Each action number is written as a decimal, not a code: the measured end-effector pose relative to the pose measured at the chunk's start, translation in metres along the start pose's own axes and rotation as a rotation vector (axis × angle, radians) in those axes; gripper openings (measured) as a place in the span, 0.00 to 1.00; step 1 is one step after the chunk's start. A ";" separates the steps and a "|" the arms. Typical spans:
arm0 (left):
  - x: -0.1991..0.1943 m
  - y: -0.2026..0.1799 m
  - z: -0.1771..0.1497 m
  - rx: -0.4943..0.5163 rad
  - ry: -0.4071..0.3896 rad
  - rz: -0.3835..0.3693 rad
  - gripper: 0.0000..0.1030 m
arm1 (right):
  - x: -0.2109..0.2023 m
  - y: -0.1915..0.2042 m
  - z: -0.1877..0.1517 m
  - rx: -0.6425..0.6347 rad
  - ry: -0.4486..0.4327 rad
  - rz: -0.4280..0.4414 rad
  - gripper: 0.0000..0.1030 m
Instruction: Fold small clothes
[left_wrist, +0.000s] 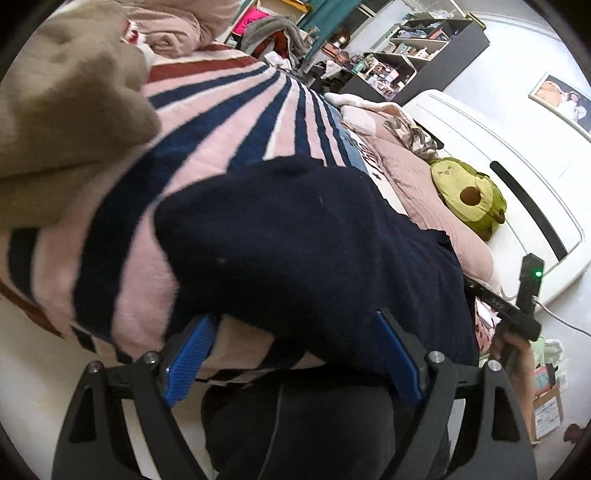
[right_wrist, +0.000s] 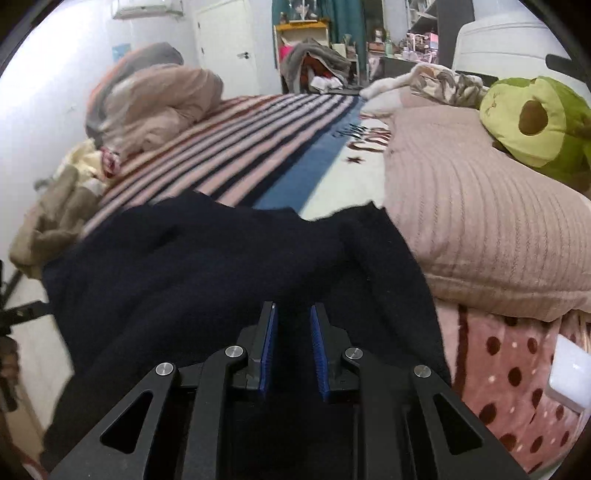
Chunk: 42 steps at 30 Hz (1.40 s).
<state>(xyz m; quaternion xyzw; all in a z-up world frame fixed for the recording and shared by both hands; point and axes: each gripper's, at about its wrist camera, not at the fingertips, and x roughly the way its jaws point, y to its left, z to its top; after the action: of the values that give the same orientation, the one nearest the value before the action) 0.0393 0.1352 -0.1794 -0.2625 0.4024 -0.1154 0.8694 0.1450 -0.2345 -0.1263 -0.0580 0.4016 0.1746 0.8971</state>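
One dark navy garment, knit-looking, matte, lying rumpled at the near edge of the bed on a pink-and-navy striped blanket. Its surface shows broad soft folds and a raised ridge down the middle; far edge is uneven with a notch. Near part hangs over the bed edge toward the cameras.

Left claw: fingers spread wide, blue pads on either side of the garment's drooping edge; cloth lies between them, no grip visible.

Right claw: narrow gap, blue pads nearly parallel, dark cloth directly ahead and below. Whether any fabric sits between the pads cannot be told; cloth and shadow merge.

Hard to read: garment type, sleeves or legs not distinguishable. Its lower portion is cut off behind both claws.

Count: one navy garment, one tan cloth heap at the left, one ribbed pink pillow just beside the garment, one avocado plush, one bunched beige duvet far back.
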 end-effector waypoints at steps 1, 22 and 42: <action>0.003 0.000 0.001 -0.001 0.004 -0.003 0.81 | 0.005 -0.005 0.000 0.015 0.004 -0.005 0.13; 0.039 -0.014 0.031 -0.077 -0.071 -0.060 0.39 | -0.029 0.011 -0.005 0.032 -0.128 0.108 0.16; -0.009 -0.047 0.041 0.107 -0.246 -0.035 0.20 | 0.019 0.133 -0.010 -0.193 0.028 0.261 0.16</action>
<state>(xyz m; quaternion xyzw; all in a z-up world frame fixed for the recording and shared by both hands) 0.0649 0.1142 -0.1256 -0.2349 0.2812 -0.1190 0.9228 0.1022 -0.1080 -0.1427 -0.0936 0.3995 0.3267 0.8515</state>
